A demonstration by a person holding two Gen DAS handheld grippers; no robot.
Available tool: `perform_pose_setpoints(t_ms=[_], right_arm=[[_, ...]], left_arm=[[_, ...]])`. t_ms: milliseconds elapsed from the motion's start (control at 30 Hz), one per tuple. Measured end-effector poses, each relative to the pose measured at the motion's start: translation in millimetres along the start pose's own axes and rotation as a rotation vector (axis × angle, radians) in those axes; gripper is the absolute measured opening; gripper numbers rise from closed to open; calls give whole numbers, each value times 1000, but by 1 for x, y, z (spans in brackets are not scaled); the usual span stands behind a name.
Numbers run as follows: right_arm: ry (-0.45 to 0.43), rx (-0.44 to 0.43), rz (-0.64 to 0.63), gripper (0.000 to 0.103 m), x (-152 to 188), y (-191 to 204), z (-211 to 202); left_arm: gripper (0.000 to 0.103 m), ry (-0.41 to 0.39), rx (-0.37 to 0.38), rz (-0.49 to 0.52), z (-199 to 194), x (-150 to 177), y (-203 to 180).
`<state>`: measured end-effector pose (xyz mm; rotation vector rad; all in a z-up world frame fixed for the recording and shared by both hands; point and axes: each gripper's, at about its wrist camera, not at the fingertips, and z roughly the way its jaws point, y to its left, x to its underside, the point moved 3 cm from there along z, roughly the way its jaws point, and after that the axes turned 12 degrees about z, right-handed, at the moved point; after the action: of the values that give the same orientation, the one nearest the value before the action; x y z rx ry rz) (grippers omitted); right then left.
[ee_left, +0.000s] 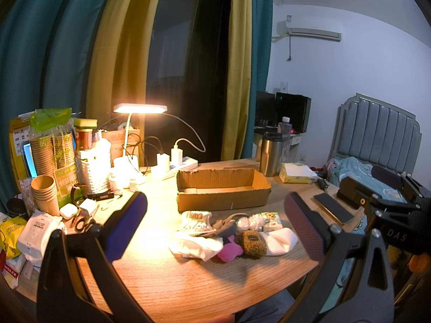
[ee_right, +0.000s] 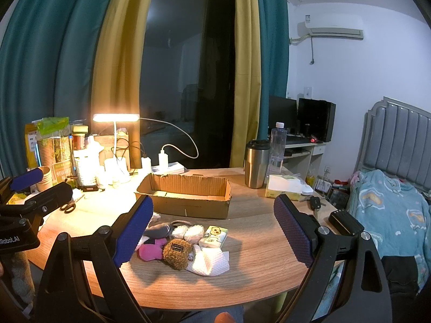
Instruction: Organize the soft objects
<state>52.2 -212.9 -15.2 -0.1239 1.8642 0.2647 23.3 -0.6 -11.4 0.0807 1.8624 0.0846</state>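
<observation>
Both the left hand-held gripper [ee_left: 215,215] and the right hand-held gripper [ee_right: 212,226] are held spread and empty above the heap of soft objects [ee_right: 186,245], gathered on the bench [ee_right: 242,282] just before an empty cardboard box [ee_right: 186,196], apparently intended to receive them.

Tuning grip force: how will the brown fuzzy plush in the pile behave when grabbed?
The brown fuzzy plush looks stuffed and rounded, so it will probably compress rather than resist. Its curly pile should give the fingers grip, so slipping seems unlikely. It overlaps the white cloth, which may drag along.
</observation>
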Motion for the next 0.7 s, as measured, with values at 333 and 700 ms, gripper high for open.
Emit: perform_pose_setpoints(t_ms=[333,700], right_arm=[[2,0,-2,93,0,0,-1],[3,0,-1,93,-3,0,0]], left_arm=[[102,1,0,-1,0,0,0],[102,3,1,0,0,2,0]])
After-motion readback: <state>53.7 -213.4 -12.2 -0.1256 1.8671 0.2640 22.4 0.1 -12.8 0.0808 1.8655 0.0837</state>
